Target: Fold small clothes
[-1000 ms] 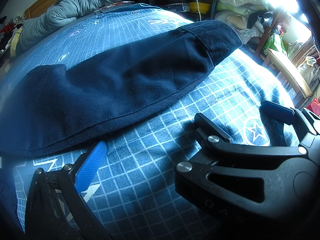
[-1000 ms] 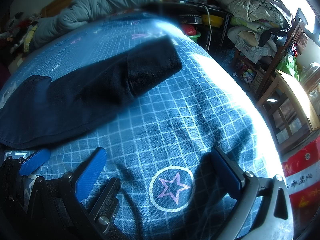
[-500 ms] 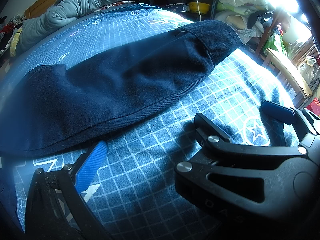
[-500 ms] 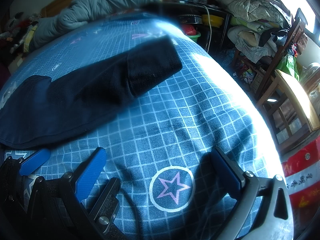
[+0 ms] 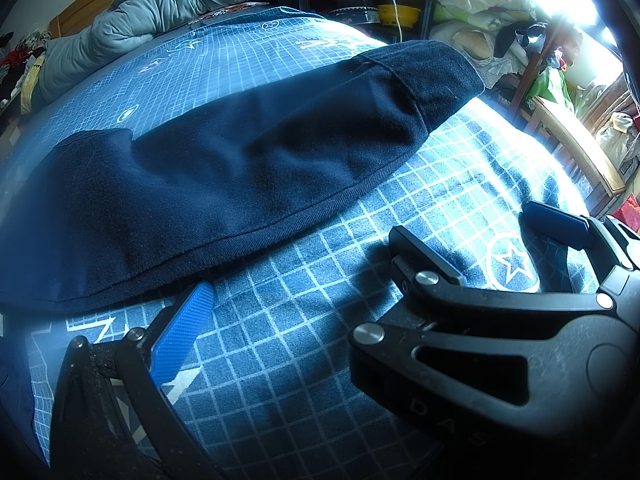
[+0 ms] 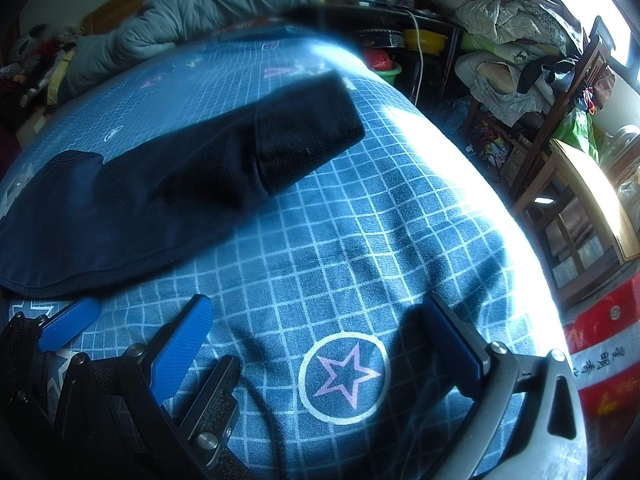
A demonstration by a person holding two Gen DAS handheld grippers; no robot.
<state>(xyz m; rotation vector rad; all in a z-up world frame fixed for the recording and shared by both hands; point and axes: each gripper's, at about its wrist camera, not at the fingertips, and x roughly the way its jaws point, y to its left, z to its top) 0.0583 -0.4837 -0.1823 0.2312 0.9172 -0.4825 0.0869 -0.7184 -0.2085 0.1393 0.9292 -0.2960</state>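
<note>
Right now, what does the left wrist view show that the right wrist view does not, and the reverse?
Only the left wrist view shows the stitched hem along the near edge of the dark navy garment. Only the right wrist view shows a red banner with writing and a green basin. Both show the garment lying flat on the blue grid bedsheet, the star circle, and both open grippers: left, right.

the right gripper (image 6: 320, 320) hangs with fingers spread above a star (image 6: 345, 376) on the blue grid bedsheet (image 6: 400, 220); dark folded garment (image 6: 180, 188) lies far left.
</note>
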